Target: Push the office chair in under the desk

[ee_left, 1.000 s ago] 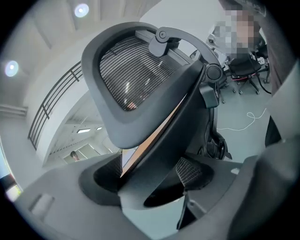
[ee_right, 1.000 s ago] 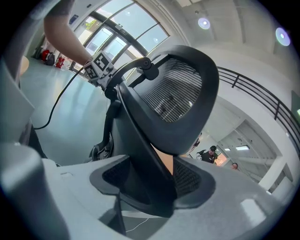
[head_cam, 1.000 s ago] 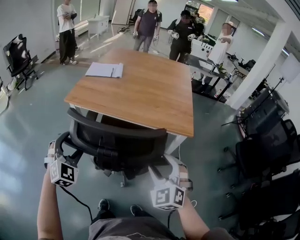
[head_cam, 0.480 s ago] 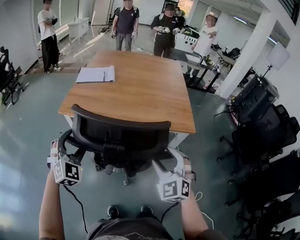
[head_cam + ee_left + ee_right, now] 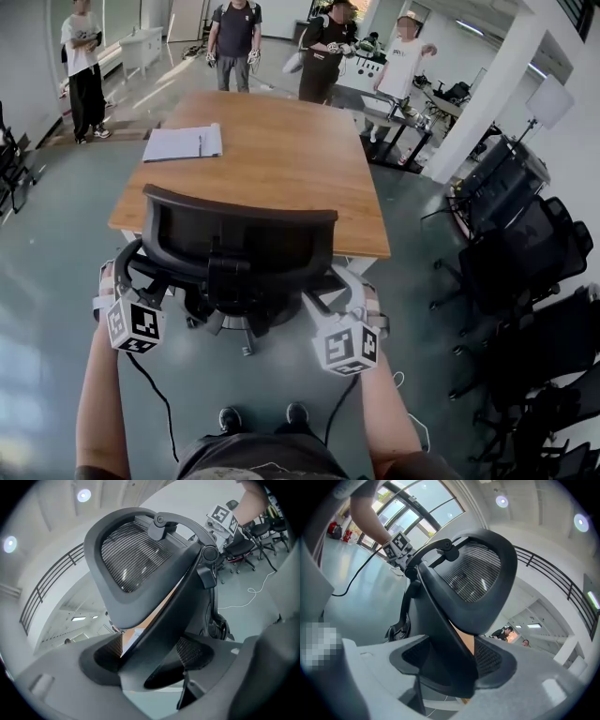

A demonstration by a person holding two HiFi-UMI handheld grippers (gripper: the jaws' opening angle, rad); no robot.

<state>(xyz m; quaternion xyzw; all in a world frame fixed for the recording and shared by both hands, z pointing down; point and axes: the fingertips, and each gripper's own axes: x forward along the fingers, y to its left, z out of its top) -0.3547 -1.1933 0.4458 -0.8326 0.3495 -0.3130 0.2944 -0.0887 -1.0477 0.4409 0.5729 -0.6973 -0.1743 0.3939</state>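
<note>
Arms outstretched — left gripper (image 5: 118,283) and right gripper (image 5: 348,293) each clamp the chair (image 5: 240,236).

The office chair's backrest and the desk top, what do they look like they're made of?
The office chair has a matte black, seemingly plastic frame around a see-through woven mesh back. The desk top looks like wood or wood-look laminate: warm brown, faint grain, soft sheen; I can't tell which.

The wooden desk (image 5: 281,178) stands on the glossy grey floor (image 5: 56,281), straight ahead of both pairs of jaws. A white pad of paper (image 5: 183,142) lies flat near its far left corner, well beyond the left-hand pair. The office chair (image 5: 239,253) stands on the floor between jaws and desk.
</note>
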